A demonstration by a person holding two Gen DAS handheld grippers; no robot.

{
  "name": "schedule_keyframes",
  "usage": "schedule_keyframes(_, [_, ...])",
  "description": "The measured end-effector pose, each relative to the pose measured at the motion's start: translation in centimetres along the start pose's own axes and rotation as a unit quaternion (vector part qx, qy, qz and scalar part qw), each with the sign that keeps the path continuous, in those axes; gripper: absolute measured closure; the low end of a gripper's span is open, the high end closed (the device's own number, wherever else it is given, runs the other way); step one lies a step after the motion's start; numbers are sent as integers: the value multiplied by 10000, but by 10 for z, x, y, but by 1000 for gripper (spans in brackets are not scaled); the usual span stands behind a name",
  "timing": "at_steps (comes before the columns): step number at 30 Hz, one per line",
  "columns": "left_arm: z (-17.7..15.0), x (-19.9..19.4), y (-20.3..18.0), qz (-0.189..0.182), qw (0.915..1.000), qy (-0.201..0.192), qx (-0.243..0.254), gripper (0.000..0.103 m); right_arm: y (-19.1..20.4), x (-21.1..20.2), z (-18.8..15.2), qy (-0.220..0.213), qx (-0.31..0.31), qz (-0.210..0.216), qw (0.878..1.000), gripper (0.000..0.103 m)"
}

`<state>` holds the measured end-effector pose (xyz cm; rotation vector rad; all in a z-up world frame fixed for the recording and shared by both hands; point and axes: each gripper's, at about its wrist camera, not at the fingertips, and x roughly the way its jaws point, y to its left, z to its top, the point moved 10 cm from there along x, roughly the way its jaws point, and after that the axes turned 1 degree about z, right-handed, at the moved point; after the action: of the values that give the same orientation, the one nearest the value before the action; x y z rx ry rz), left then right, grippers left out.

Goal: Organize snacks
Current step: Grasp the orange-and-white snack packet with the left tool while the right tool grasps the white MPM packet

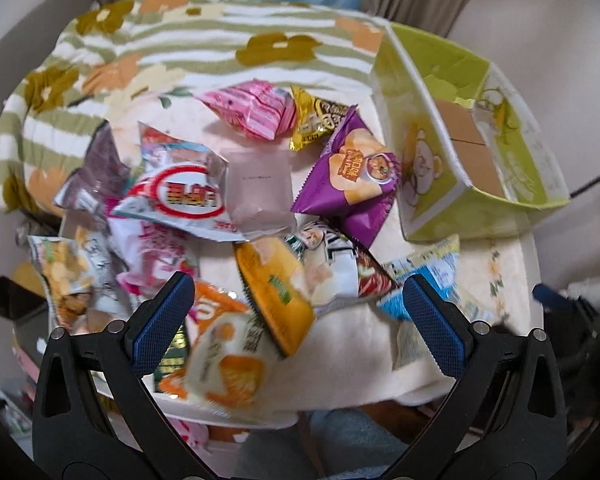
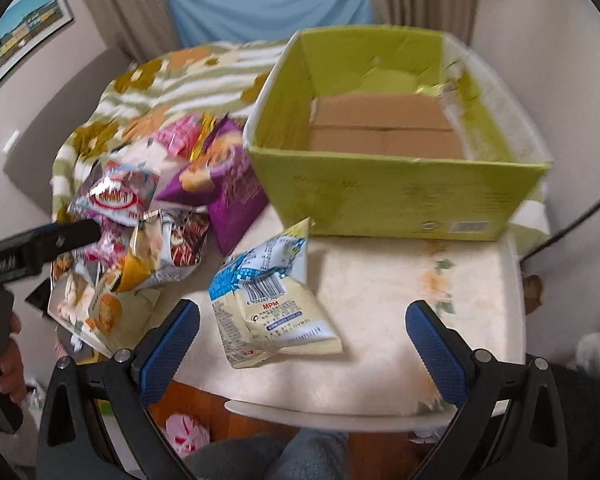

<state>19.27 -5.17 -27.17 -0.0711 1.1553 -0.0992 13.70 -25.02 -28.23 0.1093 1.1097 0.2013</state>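
Note:
Several snack packets lie heaped on the left half of a small table. Among them are a purple chip bag (image 1: 352, 176), a pink packet (image 1: 256, 110), a red-ringed white packet (image 1: 180, 196) and an orange packet (image 1: 276, 288). A blue and cream packet (image 2: 266, 300) lies apart from the heap, nearer the green cardboard box (image 2: 400, 196), which holds no snacks that I can see. My left gripper (image 1: 298, 324) hangs open above the near side of the heap. My right gripper (image 2: 302, 348) is open just short of the blue and cream packet. Neither holds anything.
A floral cloth (image 1: 204, 40) covers the far part of the table (image 2: 380, 312). The table's near edge is close below both grippers. A hand (image 2: 8, 364) holding the left tool shows at the left of the right wrist view. Curtains and a blue sheet hang behind.

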Motion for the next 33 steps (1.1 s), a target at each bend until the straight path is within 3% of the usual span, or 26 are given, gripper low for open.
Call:
schedule_keyframes(12, [5,78,0,507,9941,808,-515,0,17,74,-6,808,-620,882,9909,0])
schedule_keyframes(21, [-1,104,-1,490,9902,1117,-685,2,24,91,-5,1029,-766,1356,9824,1])
schedule_keyframes(26, [1,107,-11,453,9906,1139,-609,16,29,91,-6,1058,-830,1606,9778,10])
schedule_keyframes(33, [1,101,-15,268,9903,1233,-589,23,32,89,-8,1111,-762,1965,9712,26])
